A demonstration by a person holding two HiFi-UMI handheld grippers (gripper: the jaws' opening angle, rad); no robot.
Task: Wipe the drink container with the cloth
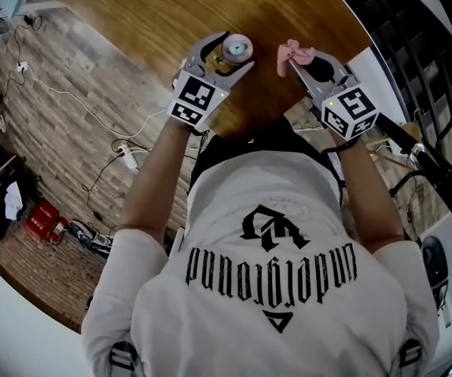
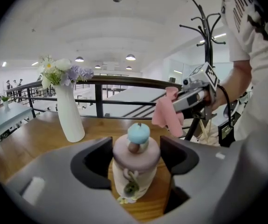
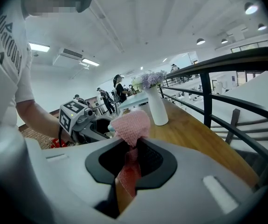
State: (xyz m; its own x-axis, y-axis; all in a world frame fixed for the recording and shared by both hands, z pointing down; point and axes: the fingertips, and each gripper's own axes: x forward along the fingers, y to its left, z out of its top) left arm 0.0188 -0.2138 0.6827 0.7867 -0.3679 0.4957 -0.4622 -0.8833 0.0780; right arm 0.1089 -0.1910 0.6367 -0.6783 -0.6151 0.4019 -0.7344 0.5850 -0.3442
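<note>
While right gripper [image 3: 130,155] clamps cloth [image 3: 130,124], left gripper's [image 2: 136,154] open jaws flank drink container [image 2: 134,174].

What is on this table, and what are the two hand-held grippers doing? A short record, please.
Table: wooden
Drink container: upright, pink lid, blue knob on top
Left gripper: open, one jaw on either side of the container
Right gripper: shut on the pink cloth, held apart from the container
Vase: white, holds flowers, stands farther back
</note>
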